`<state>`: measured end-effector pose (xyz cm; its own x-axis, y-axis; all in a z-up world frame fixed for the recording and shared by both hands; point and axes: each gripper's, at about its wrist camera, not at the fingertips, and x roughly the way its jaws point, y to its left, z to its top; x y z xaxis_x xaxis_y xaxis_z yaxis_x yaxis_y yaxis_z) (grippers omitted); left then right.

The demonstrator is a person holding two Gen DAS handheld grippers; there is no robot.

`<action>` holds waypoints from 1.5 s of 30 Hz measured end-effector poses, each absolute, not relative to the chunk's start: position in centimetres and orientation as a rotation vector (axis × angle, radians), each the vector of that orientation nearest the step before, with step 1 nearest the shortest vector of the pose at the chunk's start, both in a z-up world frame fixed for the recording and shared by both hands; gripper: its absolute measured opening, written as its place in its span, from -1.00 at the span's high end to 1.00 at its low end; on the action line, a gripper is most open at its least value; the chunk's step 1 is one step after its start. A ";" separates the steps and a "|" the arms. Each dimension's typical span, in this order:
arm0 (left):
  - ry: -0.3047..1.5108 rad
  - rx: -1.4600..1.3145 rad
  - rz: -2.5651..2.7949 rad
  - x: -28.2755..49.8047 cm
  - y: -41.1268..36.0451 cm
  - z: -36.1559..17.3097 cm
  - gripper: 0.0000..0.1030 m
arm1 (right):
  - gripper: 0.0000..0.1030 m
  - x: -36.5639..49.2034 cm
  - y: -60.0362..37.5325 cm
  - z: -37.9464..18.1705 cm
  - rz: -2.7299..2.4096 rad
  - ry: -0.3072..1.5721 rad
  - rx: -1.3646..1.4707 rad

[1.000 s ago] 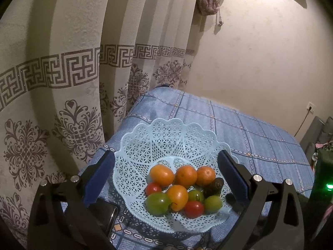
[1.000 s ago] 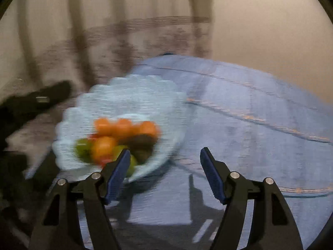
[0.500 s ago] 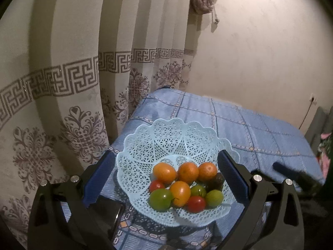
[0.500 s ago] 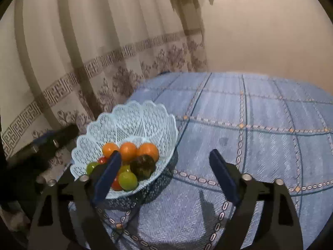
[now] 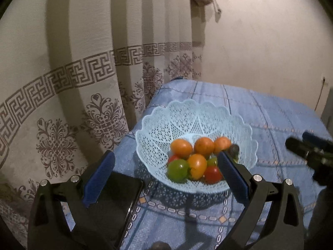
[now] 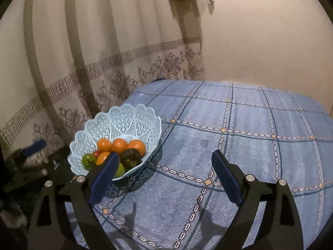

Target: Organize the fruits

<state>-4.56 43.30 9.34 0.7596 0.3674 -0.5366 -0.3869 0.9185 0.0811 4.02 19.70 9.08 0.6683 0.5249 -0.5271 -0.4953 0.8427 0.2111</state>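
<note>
At far left the pale-blue lattice plastic basket (image 6: 116,125) holds the round orange, green and red fruits (image 5: 196,164), smooth and likely bruisable (grip each gently across its middle). The left gripper (image 5: 166,166) and right gripper (image 6: 164,168) gape wide, empty.

The left claw (image 5: 165,173) fills the bottom of its own view, its two blue-padded fingers (image 5: 100,177) spread wide with nothing between them, black arms running down to the lower edge. The right claw (image 6: 162,174) sits the same way at the bottom of its view, pads (image 6: 225,177) wide apart and gripping nothing. In the left view the right claw shows as a dark, blurred shape at the right edge; in the right view the left claw appears dim at the lower left edge.
</note>
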 end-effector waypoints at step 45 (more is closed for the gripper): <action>0.614 0.062 0.552 -3.5 41.2 8.0 -0.94 | -0.91 2.3 21.1 7.2 0.677 0.582 -0.035</action>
